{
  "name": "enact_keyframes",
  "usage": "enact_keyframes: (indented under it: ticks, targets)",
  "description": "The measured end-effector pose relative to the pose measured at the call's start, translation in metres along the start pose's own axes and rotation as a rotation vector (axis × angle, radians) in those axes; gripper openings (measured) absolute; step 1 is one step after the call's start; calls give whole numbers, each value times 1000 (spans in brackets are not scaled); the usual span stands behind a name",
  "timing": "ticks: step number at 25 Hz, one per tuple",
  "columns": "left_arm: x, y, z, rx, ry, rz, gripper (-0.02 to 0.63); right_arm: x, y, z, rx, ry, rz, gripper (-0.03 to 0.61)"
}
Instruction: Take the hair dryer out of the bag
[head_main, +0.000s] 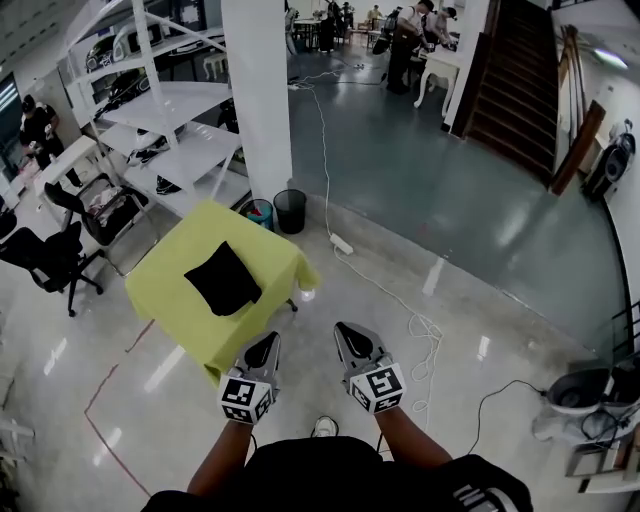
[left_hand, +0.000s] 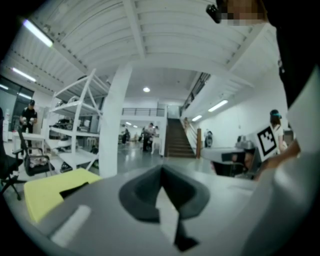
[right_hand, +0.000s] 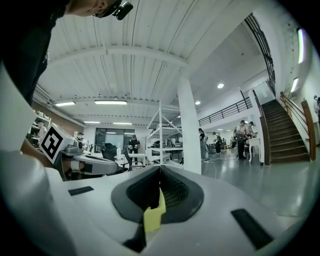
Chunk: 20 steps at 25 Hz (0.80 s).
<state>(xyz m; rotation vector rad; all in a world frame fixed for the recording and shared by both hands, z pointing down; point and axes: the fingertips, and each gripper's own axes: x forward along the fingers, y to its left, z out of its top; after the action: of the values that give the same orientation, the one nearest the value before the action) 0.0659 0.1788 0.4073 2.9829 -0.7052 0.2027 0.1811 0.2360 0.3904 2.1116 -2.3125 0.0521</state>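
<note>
Left gripper (head_main: 268, 340) and right gripper (head_main: 346, 330): both at lower centre of the head view, side by side, tips aimed up-frame, marker cubes nearest the person. Each gripper's own view shows its jaws closed tip to tip, nothing clamped. A yellow sliver low in the right gripper's slot looks like the tablecloth seen through the gap, though I cannot be sure.

Black bag (head_main: 223, 278): lies flat and slumped in the middle of a small table draped in a yellow cloth (head_main: 165, 300), left of centre. It is up and left of the left gripper, well apart from both. Neither gripper touches the bag or the table.

Hair dryer: not visible in any view. Judged to be inside the bag, which shows no opening from here.

Reading: grippers held level and shut because this is the approach, no contact yet. Task not started. Next move would likely need the jaws opened, one gripper steadying the bag while the other finds its mouth.
</note>
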Motion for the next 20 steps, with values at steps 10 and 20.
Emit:
enact_keyframes:
  ticks: [10,20]
  targets:
    - [30,25,-5,-21,29,49,6,37,-21,-18,39,34,43,6]
    - [59,111,1,-41,3,85,6,130,-12,-8,-17,43,99,6]
